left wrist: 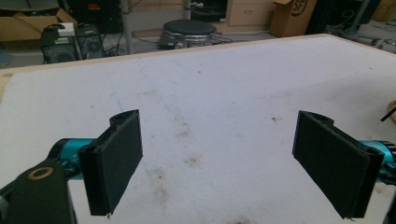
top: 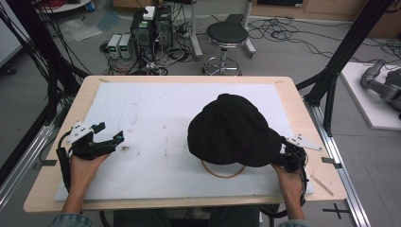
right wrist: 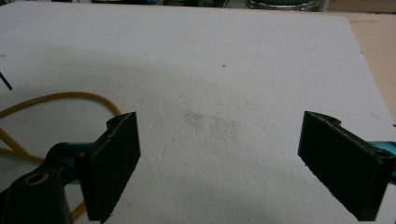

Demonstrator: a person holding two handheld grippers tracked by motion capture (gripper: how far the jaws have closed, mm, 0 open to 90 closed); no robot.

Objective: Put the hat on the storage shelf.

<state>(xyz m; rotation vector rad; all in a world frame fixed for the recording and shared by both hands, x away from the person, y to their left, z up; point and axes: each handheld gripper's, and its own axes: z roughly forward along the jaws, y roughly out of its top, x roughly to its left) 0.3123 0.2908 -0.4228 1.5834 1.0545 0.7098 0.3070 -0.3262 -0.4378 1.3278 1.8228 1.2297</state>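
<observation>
The left gripper (top: 108, 134) sits at the lower left of the high view, held in a hand (top: 84, 166) that comes up from the bottom edge. In the left gripper view its jaws stand wide apart with nothing between them — only the stained white board (left wrist: 210, 93) shows in the gap.

The right gripper (top: 291, 156) is at the lower right of the high view, partly hidden behind a head in a black cap (top: 231, 130) that covers the middle right of the frame. In the right gripper view its jaws are also spread wide and empty, with bare board (right wrist: 224, 93) between them.

The band (top: 223, 171) — a thin yellow-brown loop — lies flat on the board at the lower middle of the high view, its upper part hidden under the cap. It lies just left of the right gripper and well apart from the left one. In the right gripper view the band (right wrist: 70, 96) curves through the left of the frame and passes behind the left-hand jaw; whether it touches that jaw I cannot tell. A sliver of it (left wrist: 391, 109) shows at the right edge of the left gripper view.

The board rests on a wooden table (top: 56, 156). A black stool (top: 227, 35) stands beyond the table at the top middle of the high view, with computer boxes (top: 151, 28) and cables on the floor to its left.
</observation>
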